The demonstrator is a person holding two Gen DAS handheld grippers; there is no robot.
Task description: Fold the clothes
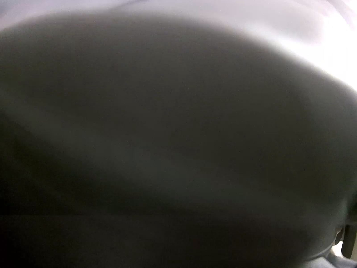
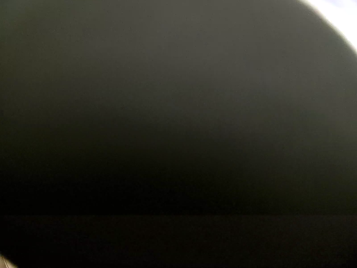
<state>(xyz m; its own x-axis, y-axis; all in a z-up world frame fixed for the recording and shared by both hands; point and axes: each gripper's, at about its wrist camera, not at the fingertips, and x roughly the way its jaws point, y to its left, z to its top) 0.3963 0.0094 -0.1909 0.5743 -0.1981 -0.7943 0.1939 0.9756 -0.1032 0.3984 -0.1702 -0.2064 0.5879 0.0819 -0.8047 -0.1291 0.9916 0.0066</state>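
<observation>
A dark, blurred fold of cloth (image 2: pixel 156 111) lies right against the right wrist lens and fills nearly all of that view, with a pale strip at the upper right. In the left wrist view the same shadowed cloth covers the lower part, pale lilac fabric (image 1: pixel 200 6) above it. Neither gripper's jaws show; their grip cannot be told.

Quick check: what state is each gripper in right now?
Left gripper: cannot be told; pale cloth and shadow fill its view.
Right gripper: cannot be told; its view is almost wholly dark.
</observation>
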